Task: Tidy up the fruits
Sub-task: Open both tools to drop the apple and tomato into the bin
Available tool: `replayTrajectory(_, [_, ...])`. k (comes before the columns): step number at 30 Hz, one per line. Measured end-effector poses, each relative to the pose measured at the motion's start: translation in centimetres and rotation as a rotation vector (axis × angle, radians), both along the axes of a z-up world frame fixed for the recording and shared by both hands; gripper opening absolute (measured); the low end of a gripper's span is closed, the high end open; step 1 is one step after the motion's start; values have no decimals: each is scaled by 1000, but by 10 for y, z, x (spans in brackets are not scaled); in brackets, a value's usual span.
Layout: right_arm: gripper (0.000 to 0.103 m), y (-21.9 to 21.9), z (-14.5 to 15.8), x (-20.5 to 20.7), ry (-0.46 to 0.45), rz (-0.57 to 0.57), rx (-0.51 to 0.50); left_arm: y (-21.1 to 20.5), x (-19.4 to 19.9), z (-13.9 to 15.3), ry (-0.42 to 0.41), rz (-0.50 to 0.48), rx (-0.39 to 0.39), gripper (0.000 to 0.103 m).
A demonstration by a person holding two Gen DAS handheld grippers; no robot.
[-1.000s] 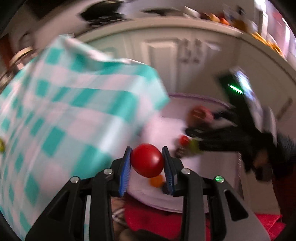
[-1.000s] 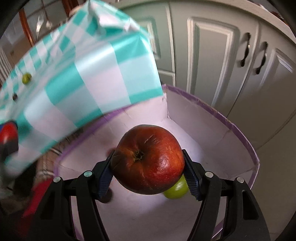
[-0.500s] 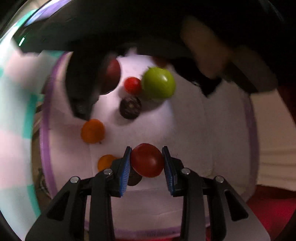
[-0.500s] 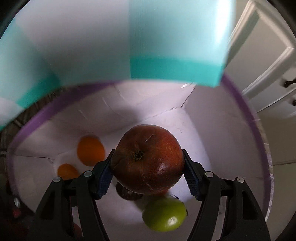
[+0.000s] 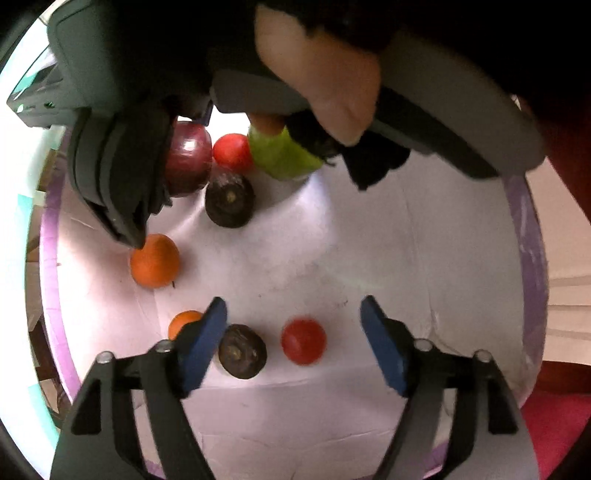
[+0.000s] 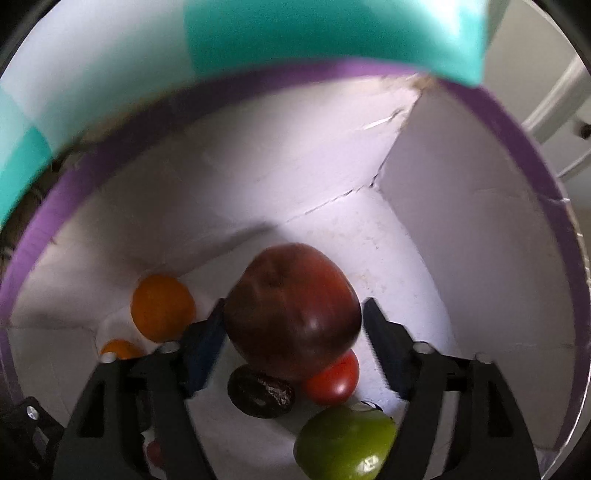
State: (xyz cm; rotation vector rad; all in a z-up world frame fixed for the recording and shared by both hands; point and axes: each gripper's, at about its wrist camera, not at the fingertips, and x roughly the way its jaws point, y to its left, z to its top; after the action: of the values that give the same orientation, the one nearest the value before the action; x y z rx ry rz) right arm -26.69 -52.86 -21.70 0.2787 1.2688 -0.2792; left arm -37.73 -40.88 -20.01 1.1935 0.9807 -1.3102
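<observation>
White panelled cabinet doors [image 6: 561, 122], checked tablecloth [image 6: 332, 33]

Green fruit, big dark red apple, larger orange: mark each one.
Green fruit [image 6: 345, 441], right wrist view, upper skin.
Big dark red apple [image 6: 291, 314], right wrist view, its middle.
Larger orange [image 5: 155, 261], left wrist view, its middle.

Both fisheye views curve straight lines toward a black vignette at the frame corners, bending the purple rim of the box [image 6: 532, 147] into an arc. Light falls from above, brightest on the white box floor [image 5: 332, 229], while the upper part of the left wrist view lies in deep shadow. The red apple [image 6: 291, 314] and the small red fruit [image 5: 303, 341] are blurred.
</observation>
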Motion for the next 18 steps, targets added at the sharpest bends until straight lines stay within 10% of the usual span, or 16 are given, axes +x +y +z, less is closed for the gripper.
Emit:
replayTrajectory(10, [87, -19, 85, -63, -207, -196, -13, 21, 4, 50, -53, 44, -208, 84])
replayTrajectory(18, [88, -15, 170, -103, -359, -330, -95, 66, 14, 149, -46, 172, -502, 89])
